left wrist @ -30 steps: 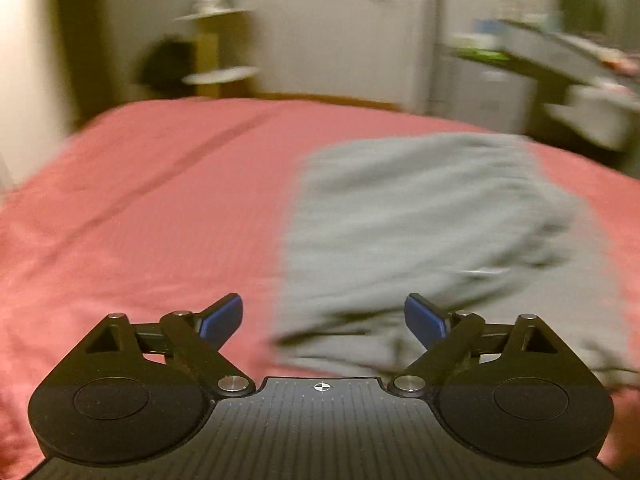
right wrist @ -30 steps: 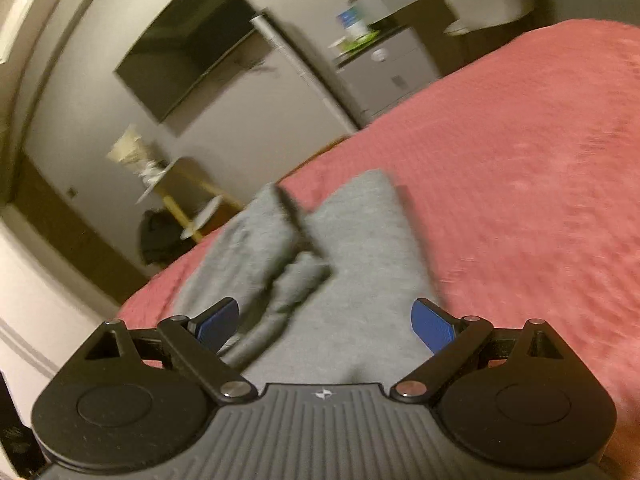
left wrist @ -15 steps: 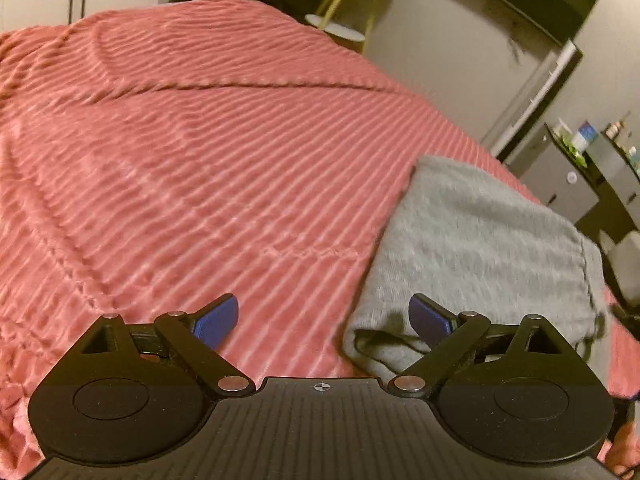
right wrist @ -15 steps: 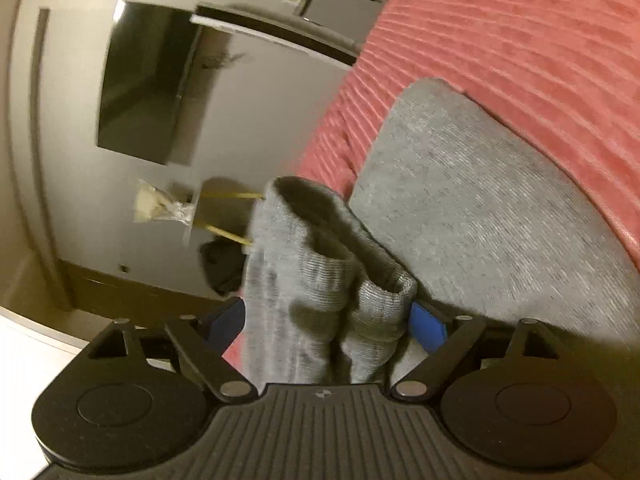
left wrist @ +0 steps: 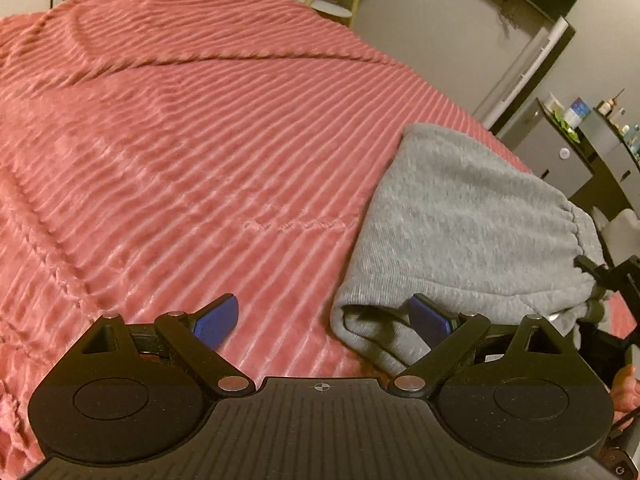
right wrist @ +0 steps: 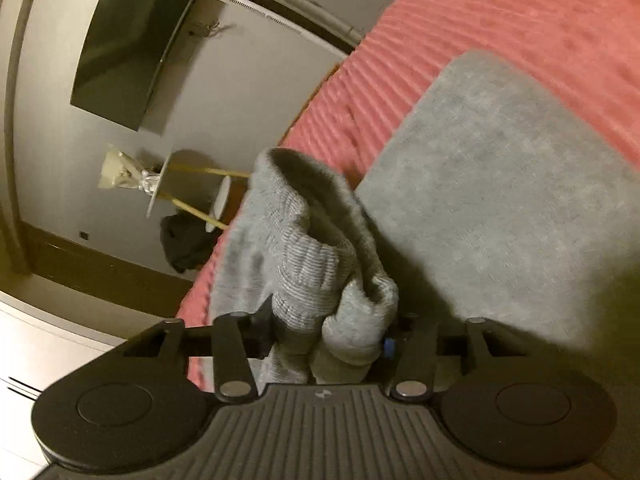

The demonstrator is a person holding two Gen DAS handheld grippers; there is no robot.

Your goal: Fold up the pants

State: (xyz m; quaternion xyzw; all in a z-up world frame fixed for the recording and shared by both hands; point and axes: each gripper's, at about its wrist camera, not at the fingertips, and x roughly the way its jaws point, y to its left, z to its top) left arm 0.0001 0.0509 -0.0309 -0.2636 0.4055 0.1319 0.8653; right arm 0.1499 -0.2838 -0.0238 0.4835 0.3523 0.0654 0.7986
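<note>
A red ribbed bedspread (left wrist: 192,152) covers the bed, its ridges running in long bands with one raised seam arcing across the far part. On it, toward the right, lie the grey pants (left wrist: 460,216), folded into a thick pad with the gathered waistband at the far right edge.

Beyond the bed stands a grey wall with a dark flat screen (right wrist: 132,44) mounted on it, a small round side table (right wrist: 160,184) on yellow legs, and a dark bundle (right wrist: 188,244) on the floor beside it. At the far right a cabinet (left wrist: 560,156) carries small bottles, too tiny to identify.

The left claw (left wrist: 324,320) is spread wide, its right blue pad against the near fold of the pants, the left pad over bare bedspread; nothing is pinched.

The right claw (right wrist: 328,332) is closing on a bunched ribbed cuff of the pants, which stands up between the fingers; the pads seem to press it already, though cloth hides most of them. The room there is blurred and tilted.
</note>
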